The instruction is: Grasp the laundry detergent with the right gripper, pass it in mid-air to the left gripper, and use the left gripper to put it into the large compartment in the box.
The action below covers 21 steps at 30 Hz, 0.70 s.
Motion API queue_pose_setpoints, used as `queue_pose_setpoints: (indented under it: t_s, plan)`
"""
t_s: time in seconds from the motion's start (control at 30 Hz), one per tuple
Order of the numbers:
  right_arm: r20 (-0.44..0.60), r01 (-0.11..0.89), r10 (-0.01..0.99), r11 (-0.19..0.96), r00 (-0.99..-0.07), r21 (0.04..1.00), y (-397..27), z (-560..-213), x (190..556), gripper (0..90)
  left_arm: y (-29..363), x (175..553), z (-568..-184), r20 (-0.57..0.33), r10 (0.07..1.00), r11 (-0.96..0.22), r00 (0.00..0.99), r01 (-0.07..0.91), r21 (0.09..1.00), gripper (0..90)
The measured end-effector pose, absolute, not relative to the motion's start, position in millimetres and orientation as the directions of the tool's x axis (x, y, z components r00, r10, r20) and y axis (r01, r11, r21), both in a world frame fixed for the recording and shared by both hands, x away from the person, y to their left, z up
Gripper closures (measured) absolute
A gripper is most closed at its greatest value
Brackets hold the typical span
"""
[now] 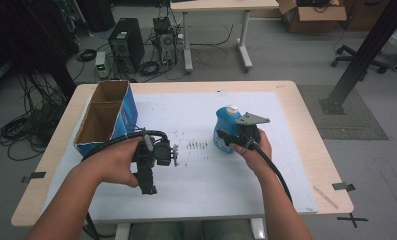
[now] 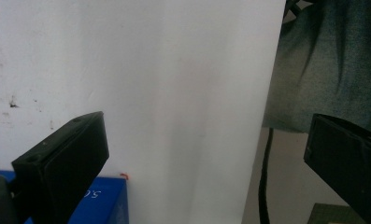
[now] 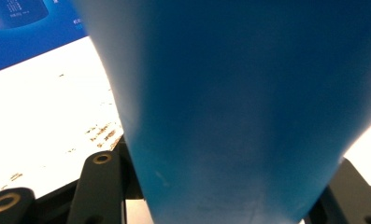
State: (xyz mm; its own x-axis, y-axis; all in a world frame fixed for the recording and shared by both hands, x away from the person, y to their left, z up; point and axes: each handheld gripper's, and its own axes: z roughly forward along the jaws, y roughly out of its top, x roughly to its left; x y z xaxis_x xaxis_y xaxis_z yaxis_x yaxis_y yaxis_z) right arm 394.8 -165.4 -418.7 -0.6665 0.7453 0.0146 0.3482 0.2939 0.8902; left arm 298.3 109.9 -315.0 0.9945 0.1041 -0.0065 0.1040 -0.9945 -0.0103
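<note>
Right tool (image 1: 231, 136) clamped on blue bottle (image 1: 226, 127), upright on white bench (image 1: 201, 190) mat, right of centre. Left tool (image 1: 149, 186) released, holding nothing, near open cardboard box (image 1: 106, 117).

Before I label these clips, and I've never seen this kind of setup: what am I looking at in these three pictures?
A person holds a hand-held claw in each hand at a table covered by a white sheet. The high view looks down from above; the other two come from cameras riding on each claw. The right claw is shut on a blue bottle with a white cap; up close, the bottle crowds the right gripper view. The left claw is open and holds nothing. A blue cardboard box, open on top, stands at the table's left.
</note>
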Motion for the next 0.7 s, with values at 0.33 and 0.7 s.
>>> queue_pose_setpoints:
  t_s: [0.33, 0.7]
  plan:
    - [0.004, 0.337, 0.731, 0.309, -0.682, 0.890, -166, -418, 395, 46.4, 109, 297, -310, 0.003, 0.100, -0.995, 0.995, 0.100, -0.012, 0.4]
    - [0.001, 0.281, 0.655, 0.323, -0.755, 0.904, -177, -385, 382, 46.5, 104, 300, -302, 0.011, 0.099, -0.995, 0.995, 0.099, -0.005, 0.4]
